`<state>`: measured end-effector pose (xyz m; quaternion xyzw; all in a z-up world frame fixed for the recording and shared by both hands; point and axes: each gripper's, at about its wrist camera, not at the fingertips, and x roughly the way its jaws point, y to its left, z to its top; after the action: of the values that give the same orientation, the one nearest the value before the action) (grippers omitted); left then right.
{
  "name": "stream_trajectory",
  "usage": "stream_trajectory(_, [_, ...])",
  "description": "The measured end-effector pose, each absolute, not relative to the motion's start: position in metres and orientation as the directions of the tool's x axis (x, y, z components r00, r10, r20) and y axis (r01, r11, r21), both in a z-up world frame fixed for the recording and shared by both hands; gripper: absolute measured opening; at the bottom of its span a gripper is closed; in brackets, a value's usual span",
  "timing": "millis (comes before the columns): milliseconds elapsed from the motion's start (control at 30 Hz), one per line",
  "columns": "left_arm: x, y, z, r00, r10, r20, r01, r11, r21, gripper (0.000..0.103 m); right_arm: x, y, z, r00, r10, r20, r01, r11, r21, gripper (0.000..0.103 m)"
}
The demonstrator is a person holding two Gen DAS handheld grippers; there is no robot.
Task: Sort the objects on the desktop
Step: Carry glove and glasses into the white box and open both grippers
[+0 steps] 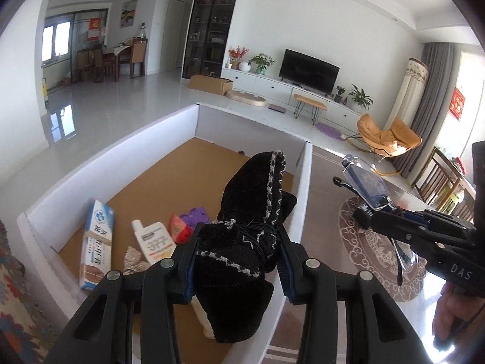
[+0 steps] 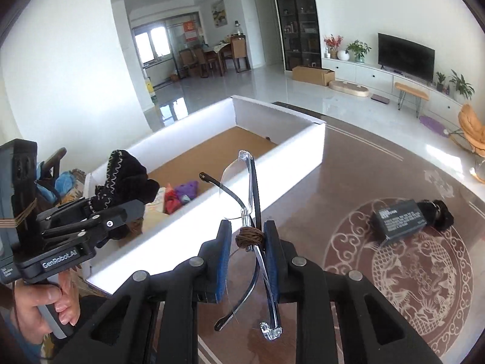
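My left gripper [image 1: 235,251] is shut on a black fuzzy cloth item with silver stitching [image 1: 242,242], held above the white-walled box [image 1: 100,163] with a brown floor. It also shows in the right wrist view [image 2: 124,176]. My right gripper [image 2: 247,239] is shut on clear glasses with black arms [image 2: 248,194], tied with brown twine, held over the table just right of the box wall [image 2: 272,166]. The glasses also show in the left wrist view [image 1: 366,188].
In the box lie a toothpaste carton [image 1: 97,242], a white tube [image 1: 154,239], a red packet [image 1: 178,230], a purple item [image 1: 197,215] and a silver bow [image 1: 132,259]. A dark box with a black pouch [image 2: 403,220] lies on the patterned brown table [image 2: 394,273].
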<state>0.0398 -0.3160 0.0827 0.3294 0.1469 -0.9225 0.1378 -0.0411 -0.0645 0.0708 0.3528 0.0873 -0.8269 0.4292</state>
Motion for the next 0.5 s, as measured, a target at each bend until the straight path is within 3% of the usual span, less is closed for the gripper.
stream_trajectory(167, [0.032, -0.39, 0.061, -0.621, -0.241, -0.746, 0.477, -0.871, -0.115, 0.043, -0.012, -0.175, 0.07, -0.256, -0.697, -0.669, 0.857, -0.484, 0.176, 0.023])
stream_trajectory(267, [0.027, -0.407, 0.04, -0.521, -0.27, -0.81, 0.524, -0.85, -0.054, 0.053, -0.002, -0.223, 0.044, -0.181, -0.671, -0.718, 0.872, -0.448, 0.198, 0.025])
stream_trajectory(333, [0.029, -0.409, 0.031, -0.486, -0.292, -0.824, 0.546, -0.838, -0.025, 0.07, 0.004, -0.244, 0.025, -0.151, -0.643, -0.751, 0.879, -0.435, 0.196, 0.041])
stream_trajectory(367, [0.033, -0.409, 0.029, -0.496, -0.299, -0.815, 0.554, -0.832, -0.032, 0.074, 0.007, -0.248, 0.018, -0.141, -0.635, -0.76, 0.882, -0.43, 0.196, 0.061])
stream_trajectory(400, [0.04, -0.408, 0.03, -0.519, -0.301, -0.8, 0.561, -0.826, -0.054, 0.081, 0.009, -0.248, 0.015, -0.141, -0.639, -0.756, 0.881, -0.429, 0.198, 0.072])
stream_trajectory(500, [0.053, -0.399, 0.033, -0.569, -0.319, -0.758, 0.578, -0.811, -0.092, 0.085, 0.014, -0.221, 0.017, -0.177, -0.688, -0.704, 0.881, -0.43, 0.199, 0.078])
